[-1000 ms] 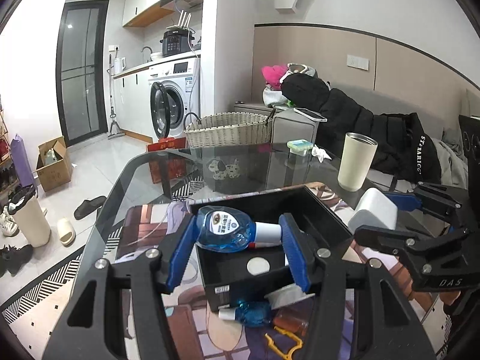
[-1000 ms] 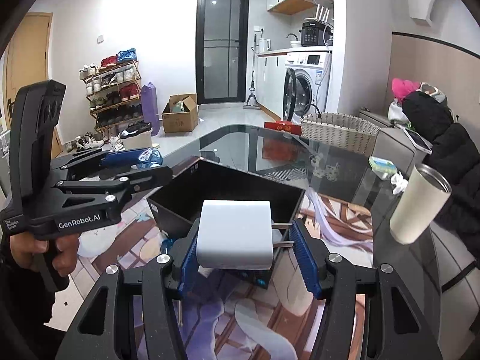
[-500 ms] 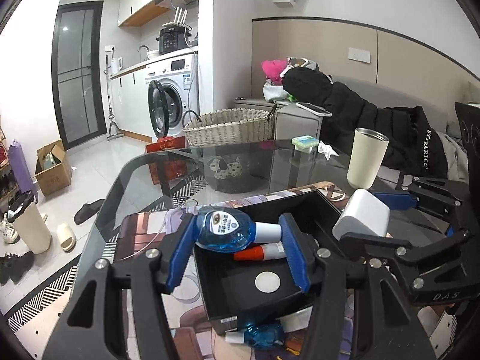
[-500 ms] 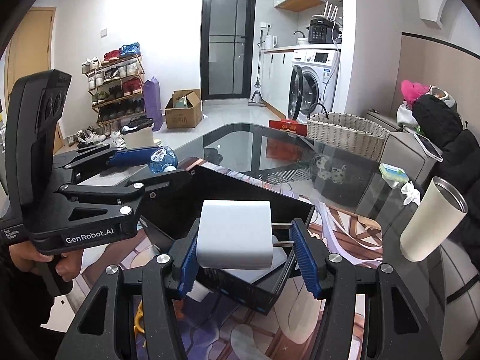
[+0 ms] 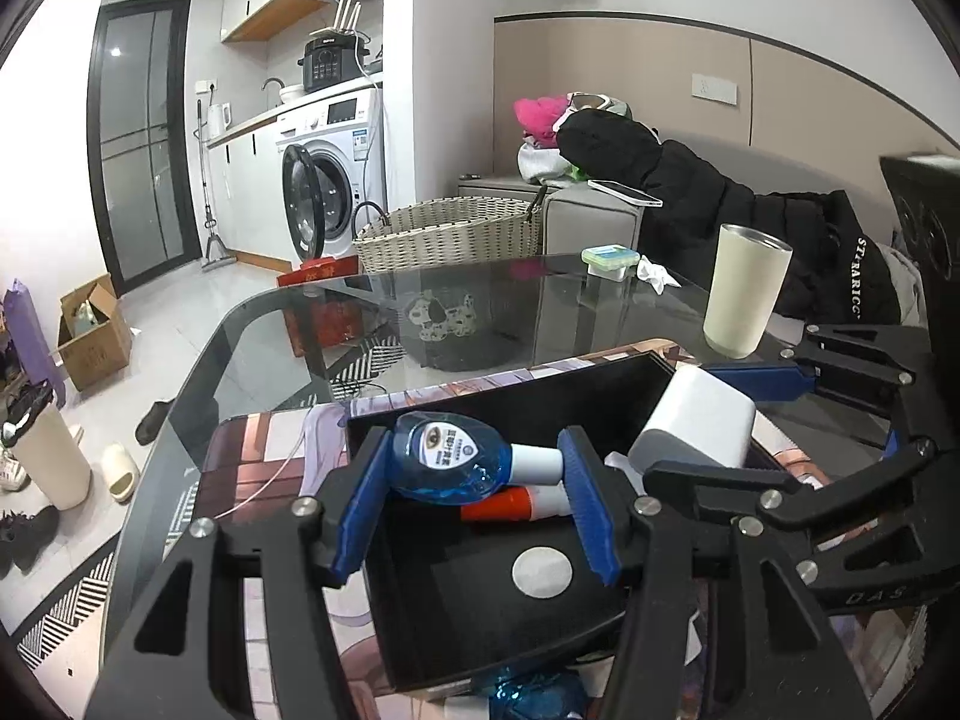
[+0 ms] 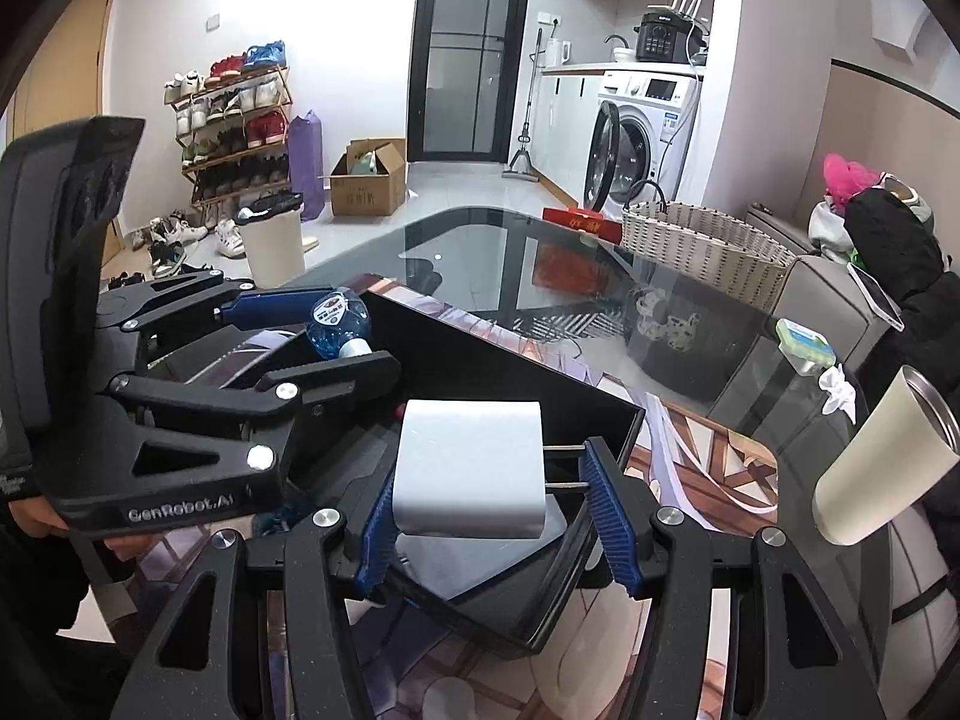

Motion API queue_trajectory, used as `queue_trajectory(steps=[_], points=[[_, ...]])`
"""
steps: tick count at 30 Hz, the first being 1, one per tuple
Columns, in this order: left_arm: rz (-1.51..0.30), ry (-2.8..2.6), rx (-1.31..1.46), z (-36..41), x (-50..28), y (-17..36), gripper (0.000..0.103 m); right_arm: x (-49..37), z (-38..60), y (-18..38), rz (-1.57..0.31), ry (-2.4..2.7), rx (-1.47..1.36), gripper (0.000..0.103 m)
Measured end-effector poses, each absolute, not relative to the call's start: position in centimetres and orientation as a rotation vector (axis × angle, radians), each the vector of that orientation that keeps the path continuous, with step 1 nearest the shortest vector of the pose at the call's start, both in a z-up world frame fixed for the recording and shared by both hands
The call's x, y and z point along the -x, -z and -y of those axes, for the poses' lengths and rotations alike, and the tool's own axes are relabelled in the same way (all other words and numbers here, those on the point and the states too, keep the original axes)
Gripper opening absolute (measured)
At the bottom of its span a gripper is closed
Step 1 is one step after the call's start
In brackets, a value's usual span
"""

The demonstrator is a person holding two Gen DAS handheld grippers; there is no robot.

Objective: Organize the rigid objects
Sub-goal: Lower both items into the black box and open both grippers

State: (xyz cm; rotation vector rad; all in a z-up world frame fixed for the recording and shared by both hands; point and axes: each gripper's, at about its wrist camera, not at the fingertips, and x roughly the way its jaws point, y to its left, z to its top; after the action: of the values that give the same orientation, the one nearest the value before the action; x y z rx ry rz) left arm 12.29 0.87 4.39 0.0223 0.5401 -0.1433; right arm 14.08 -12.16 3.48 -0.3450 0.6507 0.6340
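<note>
My left gripper is clamped part-way open on a blue bottle, which lies crosswise between my blue pads, its round belly against the left pad and its white cap against the right one. Directly beneath that grip is the black box, open at the top. On its floor, just under the bottle, lies an orange-and-white tube, and nearer to me than the tube sits a pale round disc.

My right gripper is likewise part-way open and tight on a white charger. The block's flat side presses my left pad and its two metal prongs reach across to my right pad. It hangs over the near corner of the same box, above a grey slab lying inside.

The two grippers are close together over the box, the left one to the left of my right jaws. The box rests on a printed mat on a glass table. A cream tumbler stands off to the right of my right jaws, apart from the box.
</note>
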Motion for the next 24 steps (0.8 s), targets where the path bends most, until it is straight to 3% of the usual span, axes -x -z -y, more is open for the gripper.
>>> queue_trajectory(steps=[24], points=[[-0.556, 0.145, -0.028, -0.9, -13.3, -2.9, 0.056, -15.6, 11.2, -1.8, -0.676, -0.66, 0.356, 0.057]])
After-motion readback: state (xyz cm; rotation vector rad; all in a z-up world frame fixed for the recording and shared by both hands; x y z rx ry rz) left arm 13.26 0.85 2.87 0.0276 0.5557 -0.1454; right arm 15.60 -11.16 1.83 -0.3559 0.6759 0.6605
